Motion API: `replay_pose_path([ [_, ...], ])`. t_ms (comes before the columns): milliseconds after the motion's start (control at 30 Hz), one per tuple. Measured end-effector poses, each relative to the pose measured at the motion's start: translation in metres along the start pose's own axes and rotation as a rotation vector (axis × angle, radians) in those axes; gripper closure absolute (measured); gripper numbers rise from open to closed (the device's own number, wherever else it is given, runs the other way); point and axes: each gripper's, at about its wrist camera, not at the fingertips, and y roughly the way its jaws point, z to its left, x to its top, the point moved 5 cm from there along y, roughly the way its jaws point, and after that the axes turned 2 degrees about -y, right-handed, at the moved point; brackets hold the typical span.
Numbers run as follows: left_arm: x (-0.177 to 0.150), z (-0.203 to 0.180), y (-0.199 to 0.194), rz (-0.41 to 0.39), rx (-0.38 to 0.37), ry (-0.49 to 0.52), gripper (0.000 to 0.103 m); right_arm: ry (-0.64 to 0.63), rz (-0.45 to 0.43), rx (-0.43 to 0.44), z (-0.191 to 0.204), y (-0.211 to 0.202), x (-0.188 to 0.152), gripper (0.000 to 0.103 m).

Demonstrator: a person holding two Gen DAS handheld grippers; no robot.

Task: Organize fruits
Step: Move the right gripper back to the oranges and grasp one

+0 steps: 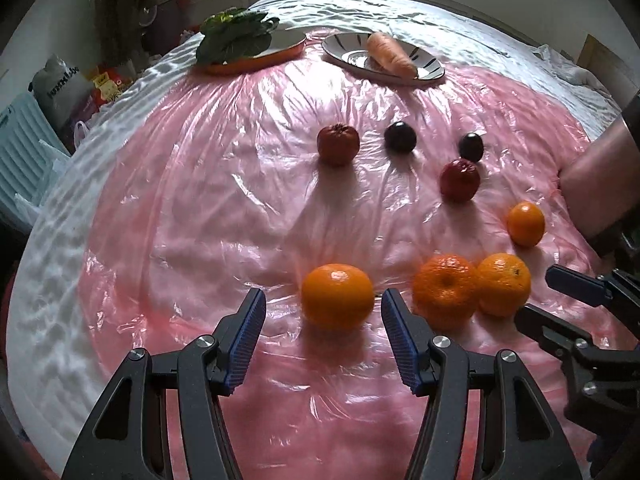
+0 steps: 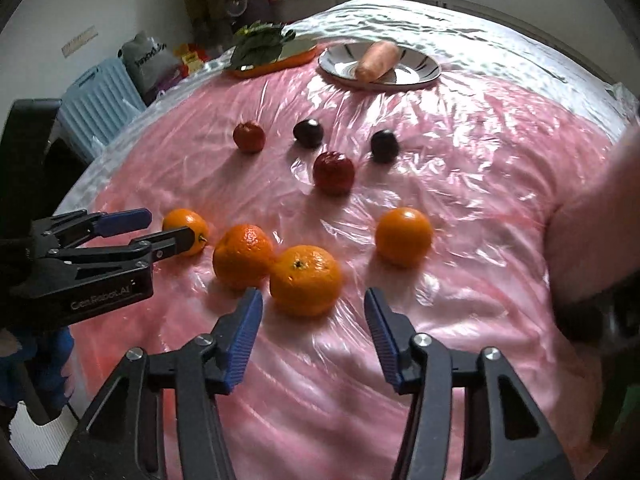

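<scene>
Several oranges lie on the pink plastic sheet. In the left wrist view my left gripper (image 1: 323, 304) is open, its tips level with the near side of one orange (image 1: 337, 295). Two touching oranges (image 1: 445, 290) (image 1: 503, 283) lie to its right and a smaller one (image 1: 526, 223) farther back. In the right wrist view my right gripper (image 2: 313, 303) is open just in front of an orange (image 2: 306, 280). Two red fruits (image 2: 333, 172) (image 2: 249, 136) and two dark plums (image 2: 308, 133) (image 2: 384, 145) lie beyond. Each gripper also shows in the other's view, the right (image 1: 548, 294) and the left (image 2: 160, 226).
At the far edge an orange dish (image 1: 280, 54) holds leafy greens (image 1: 236, 36), and a striped plate (image 1: 348, 54) holds a carrot (image 1: 390, 54). A bare forearm (image 1: 600, 176) reaches in from the right. Bags and a pale blue crate (image 2: 100, 96) stand beyond the table's left side.
</scene>
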Motion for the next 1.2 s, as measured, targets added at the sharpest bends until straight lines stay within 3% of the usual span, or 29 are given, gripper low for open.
replay_pose_path([
  [433,0.003,-0.001,0.018,0.024,-0.007,-0.004,0.049,-0.100,0.063,-0.027,0.010,0.031,0.010,0.014],
  [667,0.003,-0.006,0.023,0.030,0.001,0.010,0.049,-0.123,0.084,-0.021,0.010,0.045,0.011,0.022],
  [733,0.002,-0.008,0.024,0.029,0.000,0.017,0.053,-0.120,0.083,-0.011,0.010,0.045,0.010,0.023],
  [800,0.002,-0.010,0.024,0.029,-0.011,0.023,0.065,-0.104,0.084,0.007,0.007,0.045,0.010,0.024],
  [833,0.002,-0.011,0.024,0.029,-0.019,0.027,0.066,-0.097,0.083,0.014,0.007,0.045,0.010,0.024],
  [1200,0.006,-0.011,0.009,0.008,-0.019,0.020,0.067,-0.014,0.055,0.075,-0.002,0.030,0.012,0.025],
])
